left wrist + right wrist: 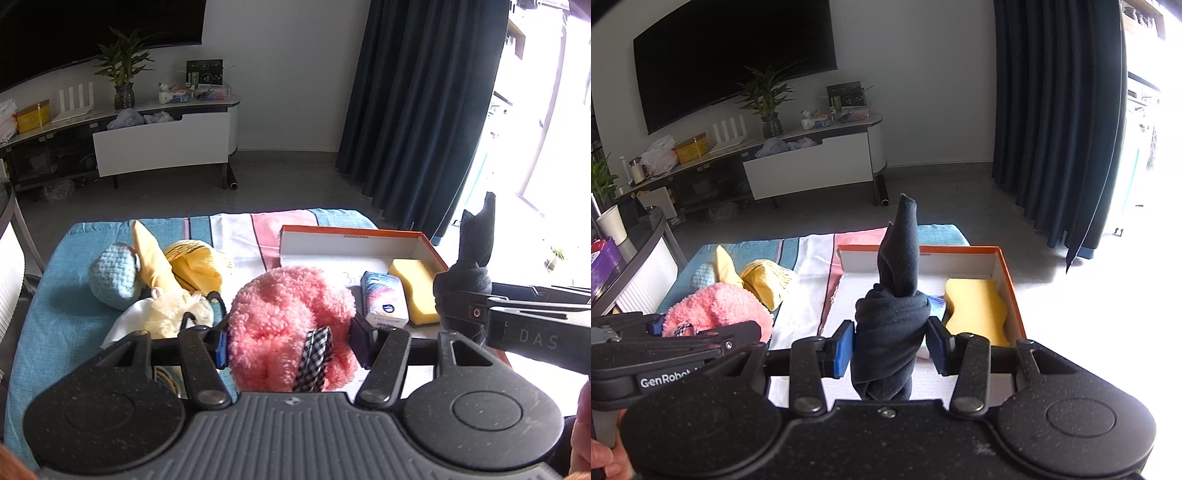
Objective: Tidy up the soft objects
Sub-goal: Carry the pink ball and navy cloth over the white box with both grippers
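On the surface (55,280) covered by a striped blue, white and pink cloth sits an open orange-rimmed cardboard box (354,236) with white inner walls, at the right half. Inside the box: a yellow wavy-edged sponge block (975,306) at the right side, and a small blue-and-pink tissue packet (384,299) just beside it on the left. Left gripper (291,341) is clamped on a fluffy pink plush item (284,317) with a black-and-white checked fabric tag (314,358); both pads press into the fluff, and the item is held above the cloth near the box's left front corner. Right gripper (890,349) grasps a dark navy rolled sock bundle (892,321), knotted in the middle, with a pointed end sticking up; it is held over the box, in front of the sponge. Still on the cloth at left, clustered together: a light blue knitted pouch (112,277), a yellow knitted hat with dark stripes (195,266), a yellow cloth cone (149,258) between them, and a cream mesh bath puff (173,314) with white fabric, nearest the left gripper.
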Motion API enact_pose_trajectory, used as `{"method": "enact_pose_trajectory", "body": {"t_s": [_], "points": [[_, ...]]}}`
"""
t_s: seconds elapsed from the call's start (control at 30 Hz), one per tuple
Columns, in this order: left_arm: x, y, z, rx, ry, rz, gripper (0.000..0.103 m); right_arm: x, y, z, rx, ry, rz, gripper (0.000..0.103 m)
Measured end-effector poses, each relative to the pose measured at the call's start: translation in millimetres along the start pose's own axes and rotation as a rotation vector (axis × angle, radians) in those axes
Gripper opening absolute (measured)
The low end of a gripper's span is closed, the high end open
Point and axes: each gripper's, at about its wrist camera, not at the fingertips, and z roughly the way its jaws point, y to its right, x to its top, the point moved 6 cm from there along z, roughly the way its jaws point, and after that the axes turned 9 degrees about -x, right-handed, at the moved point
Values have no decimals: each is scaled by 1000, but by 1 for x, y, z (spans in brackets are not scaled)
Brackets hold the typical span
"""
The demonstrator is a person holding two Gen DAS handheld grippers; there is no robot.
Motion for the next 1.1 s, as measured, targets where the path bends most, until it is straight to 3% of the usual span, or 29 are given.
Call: {"method": "enact_pose_trajectory", "body": {"t_s": [1.1], "points": [[12, 45, 32, -74, -32, 71, 61, 6, 49, 2, -75, 17, 72, 53]]}}
